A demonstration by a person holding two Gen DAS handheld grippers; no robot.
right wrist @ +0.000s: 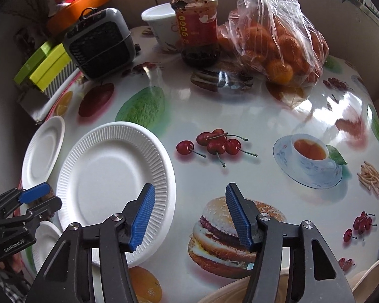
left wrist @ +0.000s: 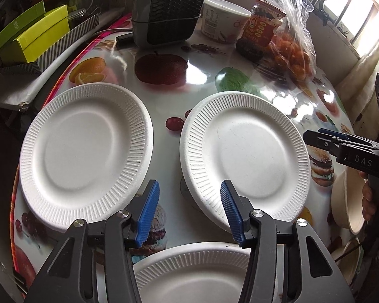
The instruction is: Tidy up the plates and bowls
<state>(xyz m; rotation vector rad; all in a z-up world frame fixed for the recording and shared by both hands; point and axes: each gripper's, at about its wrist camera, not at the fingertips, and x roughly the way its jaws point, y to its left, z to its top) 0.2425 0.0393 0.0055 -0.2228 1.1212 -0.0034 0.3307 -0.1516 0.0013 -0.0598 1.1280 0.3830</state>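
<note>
Hovering half-spread and empty: left gripper (left wrist: 189, 212) above near paper plate (left wrist: 197, 272) for stacking, right gripper (right wrist: 190, 214) above beige bowl (right wrist: 230, 293).

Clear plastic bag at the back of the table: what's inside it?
The plastic bag holds orange fruits, like mandarins, piled at its bottom. Those behind the front ones are hidden, so no count.

Bare counter (right wrist: 240, 116) stretches mid-table — jar (right wrist: 197, 25), bagged oranges (right wrist: 278, 50) and fan heater (right wrist: 101, 43) block the far edge.
</note>
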